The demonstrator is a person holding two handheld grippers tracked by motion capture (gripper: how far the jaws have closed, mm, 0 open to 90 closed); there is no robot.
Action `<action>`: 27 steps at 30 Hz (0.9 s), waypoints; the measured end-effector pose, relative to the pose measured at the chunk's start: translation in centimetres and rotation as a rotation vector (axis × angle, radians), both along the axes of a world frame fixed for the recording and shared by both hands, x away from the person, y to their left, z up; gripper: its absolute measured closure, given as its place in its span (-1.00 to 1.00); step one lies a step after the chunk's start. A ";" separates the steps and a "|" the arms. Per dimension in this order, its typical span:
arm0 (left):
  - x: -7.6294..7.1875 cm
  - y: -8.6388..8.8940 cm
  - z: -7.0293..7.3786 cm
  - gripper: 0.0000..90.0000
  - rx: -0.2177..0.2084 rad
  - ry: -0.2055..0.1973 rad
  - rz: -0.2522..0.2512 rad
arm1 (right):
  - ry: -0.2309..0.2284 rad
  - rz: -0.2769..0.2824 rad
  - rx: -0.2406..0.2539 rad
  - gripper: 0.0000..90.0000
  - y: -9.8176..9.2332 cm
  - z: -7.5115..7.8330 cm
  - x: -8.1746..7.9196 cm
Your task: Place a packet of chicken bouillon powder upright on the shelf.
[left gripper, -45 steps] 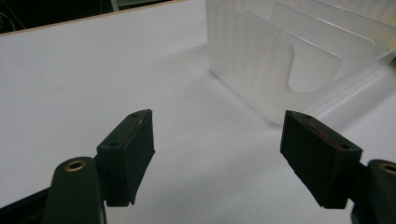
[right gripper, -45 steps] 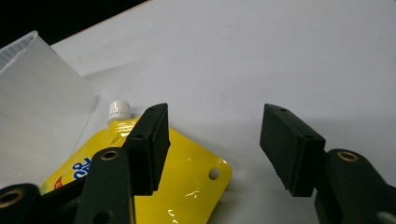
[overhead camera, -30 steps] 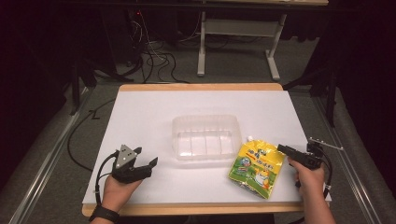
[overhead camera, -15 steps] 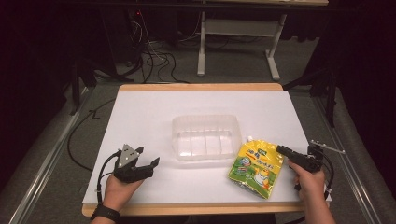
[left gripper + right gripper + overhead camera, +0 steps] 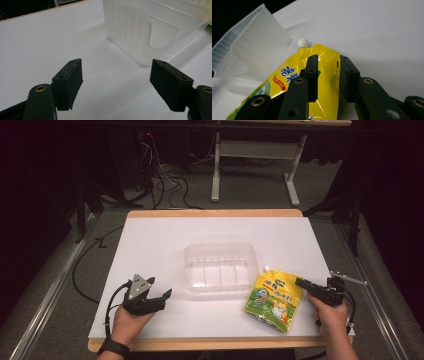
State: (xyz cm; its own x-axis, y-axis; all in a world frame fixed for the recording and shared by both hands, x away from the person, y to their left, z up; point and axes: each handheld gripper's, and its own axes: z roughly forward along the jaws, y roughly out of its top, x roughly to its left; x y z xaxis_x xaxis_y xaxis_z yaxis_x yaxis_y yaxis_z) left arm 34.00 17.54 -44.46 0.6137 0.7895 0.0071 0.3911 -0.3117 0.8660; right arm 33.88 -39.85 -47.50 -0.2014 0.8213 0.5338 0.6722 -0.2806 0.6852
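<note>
White table (image 5: 165, 245): yellow pouch (image 5: 274, 298) btwn right hand-held gripper (image 5: 327, 75) jaws.

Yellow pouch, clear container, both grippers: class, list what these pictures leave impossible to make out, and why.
- Yellow pouch: lower half hidden by the right gripper in the right gripper view; whether the fingers pinch it is unclear.
- Pouch print: too small in the high view.
- Clear container: far end cut off by the left gripper view's edge.
</note>
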 end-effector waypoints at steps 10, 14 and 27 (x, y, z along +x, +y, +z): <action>-0.1 -0.2 0.0 -0.40 0.010 -0.003 -0.007 | 0.107 0.032 -0.016 0.67 0.3 -1.2 0.7; -0.2 -0.3 0.0 -0.40 0.015 -0.008 -0.012 | 0.095 0.043 -0.009 0.96 0.2 -1.1 0.7; -0.1 -0.3 0.2 -0.40 -0.011 -0.011 -0.011 | -0.102 0.033 -0.097 1.00 1.0 3.1 -1.4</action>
State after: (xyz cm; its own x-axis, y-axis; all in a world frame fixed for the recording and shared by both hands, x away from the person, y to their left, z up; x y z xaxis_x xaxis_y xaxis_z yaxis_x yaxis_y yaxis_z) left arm 33.93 17.27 -44.24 0.6221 0.7829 0.0056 0.3778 -0.3065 0.8737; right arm 32.52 -38.87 -44.44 -0.2784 0.8600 0.4278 0.6059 -0.1883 0.7729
